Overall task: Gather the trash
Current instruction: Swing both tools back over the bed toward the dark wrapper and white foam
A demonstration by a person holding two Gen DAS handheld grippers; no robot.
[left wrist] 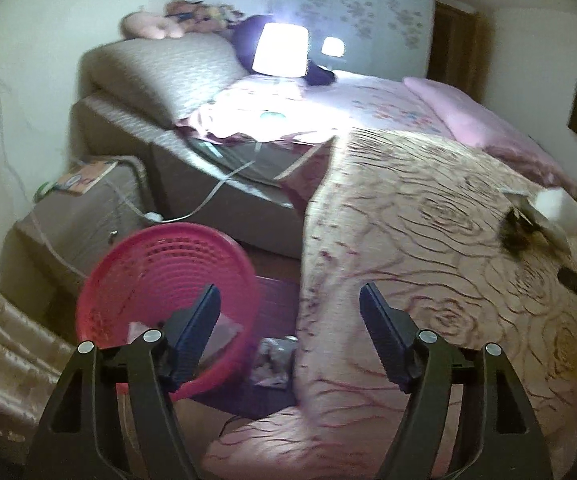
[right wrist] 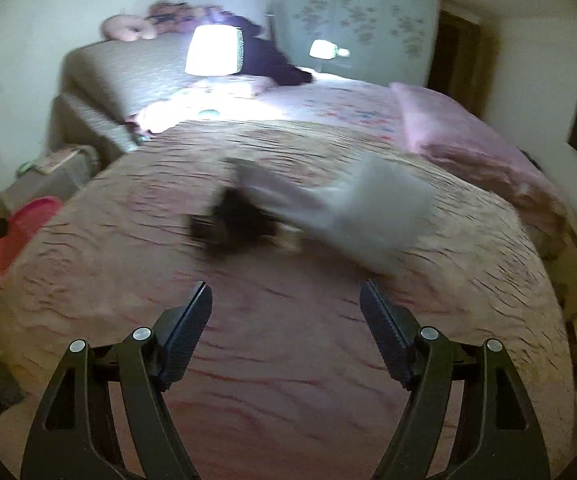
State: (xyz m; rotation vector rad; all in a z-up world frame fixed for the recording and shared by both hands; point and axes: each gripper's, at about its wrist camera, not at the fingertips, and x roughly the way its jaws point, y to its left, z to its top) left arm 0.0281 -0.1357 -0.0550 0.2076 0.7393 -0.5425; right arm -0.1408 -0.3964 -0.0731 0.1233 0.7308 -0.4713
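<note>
The left wrist view is showing the floor beside the bed, which the right wrist view is barely catching: a pink perforated basket (left wrist: 168,280) is standing there at about 8 o'clock, with pale crumpled scraps (left wrist: 224,330) lying in its bottom, partly hidden behind the gripper finger; what they are cannot be told. Just beside the basket, at 6 o'clock, a shiny wrapper (left wrist: 274,362) is lying on the dark floor against the bedspread's (left wrist: 428,260) edge. The left gripper (left wrist: 290,300) is hanging over that gap with its jaws standing wide apart and nothing between them. The right wrist view is giving the fuller look at the trash on the bed: a dark crumpled item (right wrist: 228,224) and a white bag-like piece (right wrist: 372,208) are lying touching each other at 12 o'clock on the patterned bedspread (right wrist: 288,360), both blurred. In the left view the same pile (left wrist: 536,216) is sitting far off at 3 o'clock. The right gripper (right wrist: 286,300) is hovering short of the pile, jaws spread wide and gripping nothing. The basket (right wrist: 20,224) is appearing there only as a pink sliver at 9 o'clock.
</note>
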